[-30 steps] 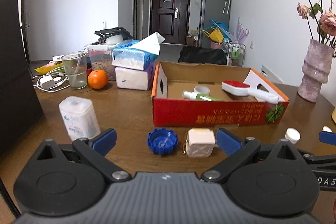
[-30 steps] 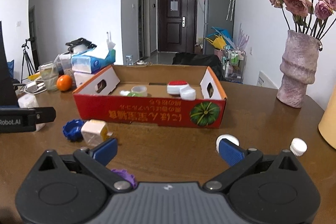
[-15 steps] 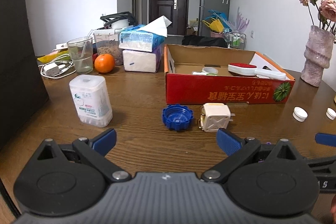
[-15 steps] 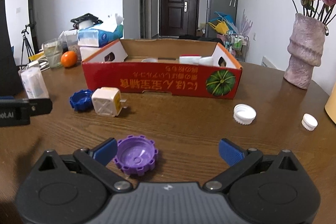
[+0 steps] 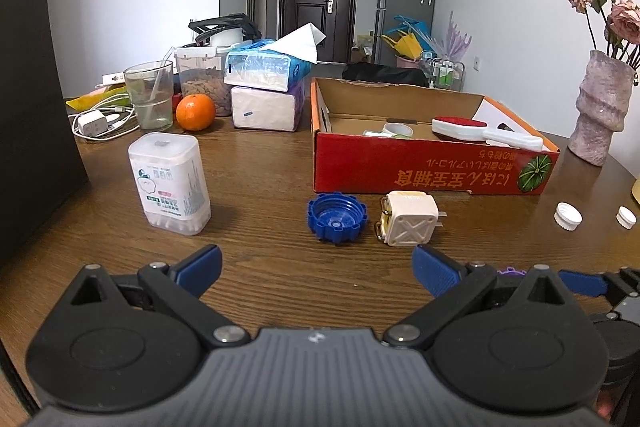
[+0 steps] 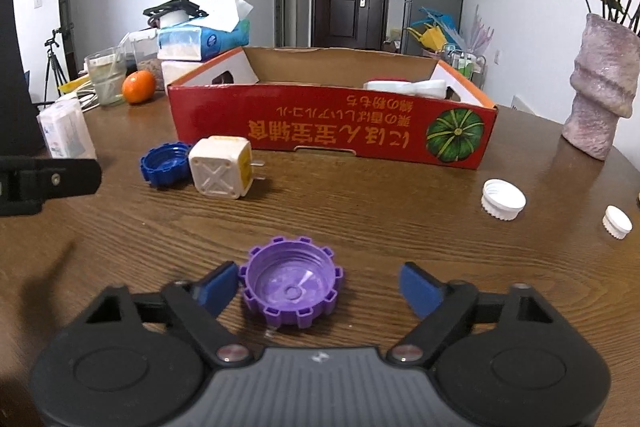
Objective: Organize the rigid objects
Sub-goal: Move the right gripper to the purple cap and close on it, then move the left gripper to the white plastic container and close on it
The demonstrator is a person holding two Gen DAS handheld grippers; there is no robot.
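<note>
A red cardboard box [image 5: 432, 173] [image 6: 332, 131] stands open on the wooden table, with a red and white brush [image 5: 468, 129] and small items inside. In front of it lie a blue cap [image 5: 337, 217] [image 6: 165, 165] and a cream plug adapter [image 5: 407, 219] [image 6: 221, 171]. A purple cap [image 6: 292, 285] lies open side up between my right gripper's [image 6: 316, 287] open fingers, close to the left one. My left gripper [image 5: 316, 269] is open and empty, short of the blue cap. Two white caps [image 6: 502, 199] [image 6: 617, 221] lie to the right.
A white cotton swab box [image 5: 170, 183] stands at the left. Behind it are a glass [image 5: 149, 95], an orange [image 5: 195, 111], tissue packs [image 5: 266, 87] and cables. A pink vase [image 5: 600, 111] [image 6: 600, 87] with roses stands at the right. A dark panel [image 5: 28, 87] edges the left side.
Both grippers have pulled back toward the near table edge and lowered. The purple cap now lies between the right gripper's fingers instead of under its left finger.
</note>
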